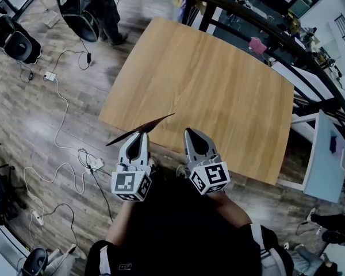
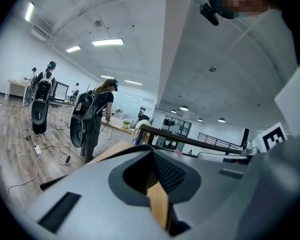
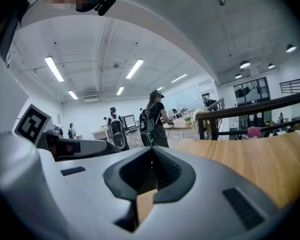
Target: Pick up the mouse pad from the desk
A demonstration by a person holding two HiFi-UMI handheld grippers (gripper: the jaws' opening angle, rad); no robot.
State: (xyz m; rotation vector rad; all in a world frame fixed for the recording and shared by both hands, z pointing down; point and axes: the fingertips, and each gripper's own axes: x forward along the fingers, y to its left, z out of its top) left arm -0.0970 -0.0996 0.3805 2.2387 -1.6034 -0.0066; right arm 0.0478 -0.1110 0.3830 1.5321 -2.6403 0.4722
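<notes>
The mouse pad is a thin dark sheet seen almost edge-on, lifted off the wooden desk over its near left edge. My left gripper is shut on the pad's near edge. In the left gripper view the pad shows as a dark strip along the left jaw, and the left gripper has its jaws together. Just to the right, my right gripper hovers at the desk's near edge, shut, with nothing in it. In the right gripper view the right gripper points across the bare desk top.
White cables and a power strip lie on the floor to the left. A person with a backpack stands beyond the desk's far left corner. A dark railing runs behind the desk, and a white table stands to the right.
</notes>
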